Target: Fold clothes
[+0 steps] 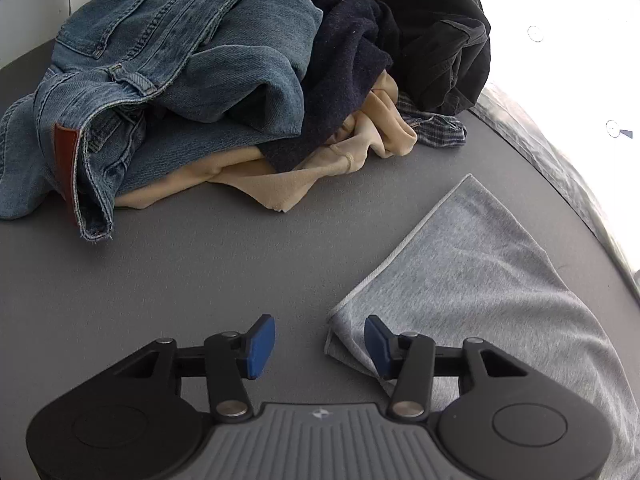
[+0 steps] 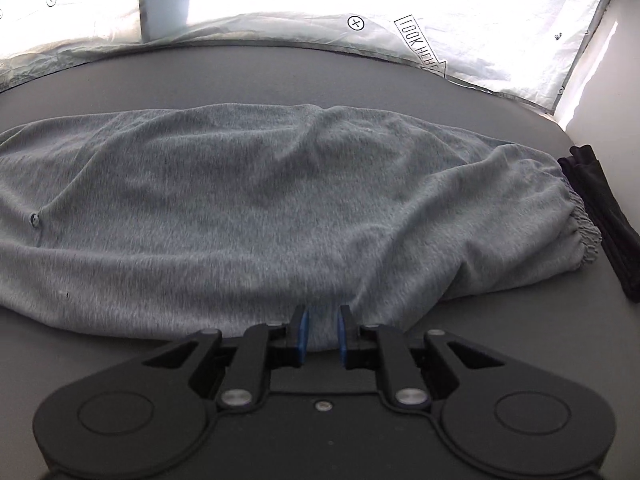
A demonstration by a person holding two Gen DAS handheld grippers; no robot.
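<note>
Left gripper released beside grey jersey trousers; right gripper barely parted over their near edge, grasp unclear. Fold likely dragged askew.

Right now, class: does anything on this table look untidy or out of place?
Yes. Behind the flat grey garment, the jeans, a navy knit, a beige garment and black clothes lie heaped and crumpled, unfolded.
</note>
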